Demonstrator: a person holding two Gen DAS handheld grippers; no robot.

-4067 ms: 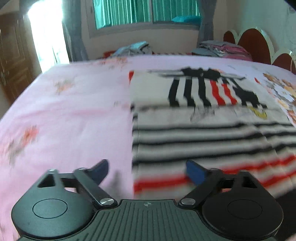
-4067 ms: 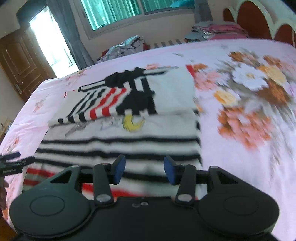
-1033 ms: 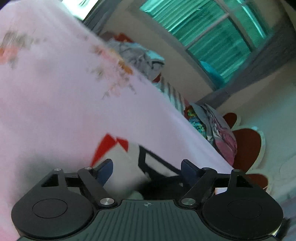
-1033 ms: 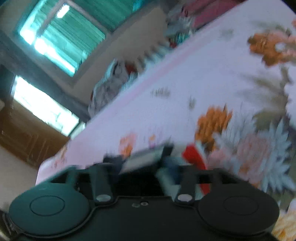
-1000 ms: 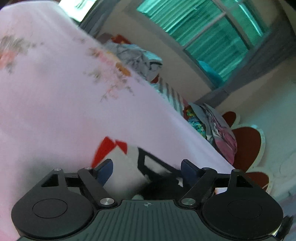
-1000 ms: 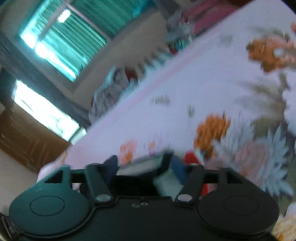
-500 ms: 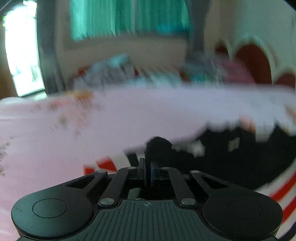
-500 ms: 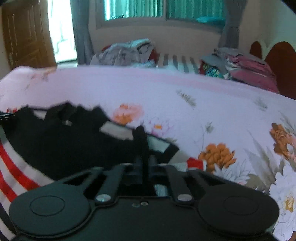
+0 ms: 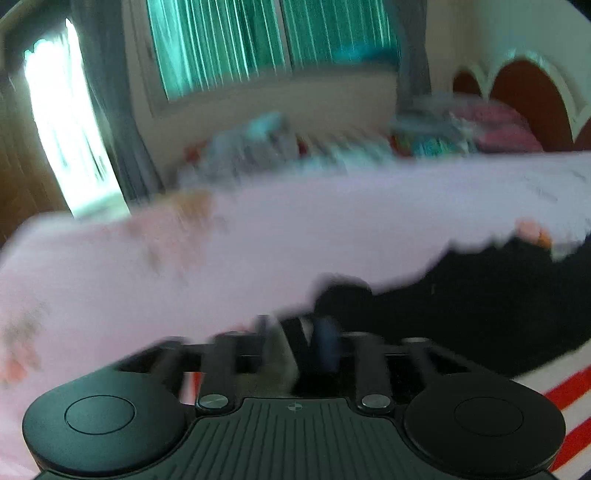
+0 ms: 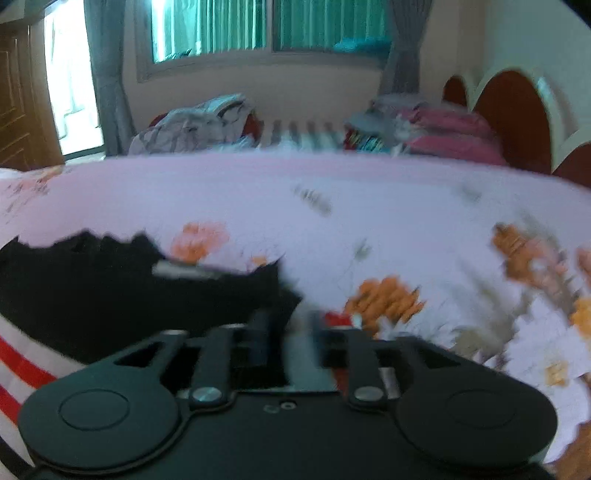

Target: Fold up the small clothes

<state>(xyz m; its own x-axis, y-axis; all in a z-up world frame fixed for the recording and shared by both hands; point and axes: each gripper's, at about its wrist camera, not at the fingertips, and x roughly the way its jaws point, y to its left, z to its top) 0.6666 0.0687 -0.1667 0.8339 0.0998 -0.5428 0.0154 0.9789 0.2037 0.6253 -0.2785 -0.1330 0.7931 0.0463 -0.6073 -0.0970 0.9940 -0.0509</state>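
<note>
Left gripper (image 9: 295,339) jaws part open, striped garment (image 9: 498,306) fabric between, grip unclear w/ blur. Right gripper (image 10: 291,339) same. Garment lies mid-bed on pink floral sheet (image 10: 332,206).

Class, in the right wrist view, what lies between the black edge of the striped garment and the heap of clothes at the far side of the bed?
Only bedsheet, pink with orange flowers, between the striped garment and the heap of clothes.

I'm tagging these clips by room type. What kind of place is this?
Most likely a home bedroom: a bed with a pink floral sheet, a scalloped headboard, curtained windows, and piles of clothes beyond the bed.
</note>
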